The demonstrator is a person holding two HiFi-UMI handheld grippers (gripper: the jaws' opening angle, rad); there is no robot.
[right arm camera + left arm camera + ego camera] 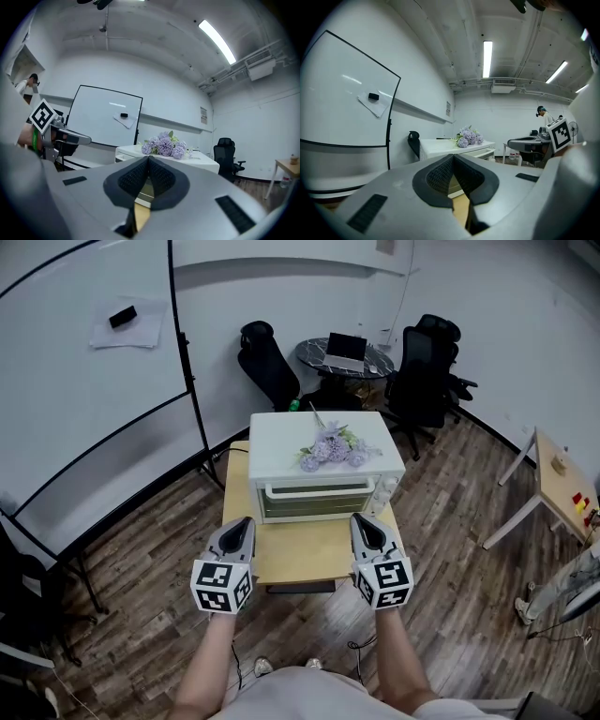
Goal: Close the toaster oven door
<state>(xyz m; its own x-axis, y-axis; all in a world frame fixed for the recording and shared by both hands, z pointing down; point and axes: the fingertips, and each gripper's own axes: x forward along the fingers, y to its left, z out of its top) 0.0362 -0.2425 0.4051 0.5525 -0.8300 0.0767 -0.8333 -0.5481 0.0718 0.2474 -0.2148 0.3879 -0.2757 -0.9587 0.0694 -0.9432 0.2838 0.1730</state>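
A white toaster oven [323, 470] stands on a small wooden table [309, 557], and its glass door [314, 499] looks upright against the front. Purple flowers [333, 448] lie on its top. My left gripper [246, 521] hovers at the table's left front, short of the oven, jaws together and empty. At the right front my right gripper [359, 519] is likewise shut on nothing. The left gripper view has the left gripper [453, 155] pointing level at the oven [440, 147] and flowers [469, 137]. The right gripper view shows the right gripper [148, 158] below the flowers [164, 145].
A whiteboard on a stand [84, 381] fills the left. Behind the oven are black office chairs [267, 362] and a round table with a laptop [345, 354]. A light side table [562, 488] stands at the right. Wooden floor surrounds the table.
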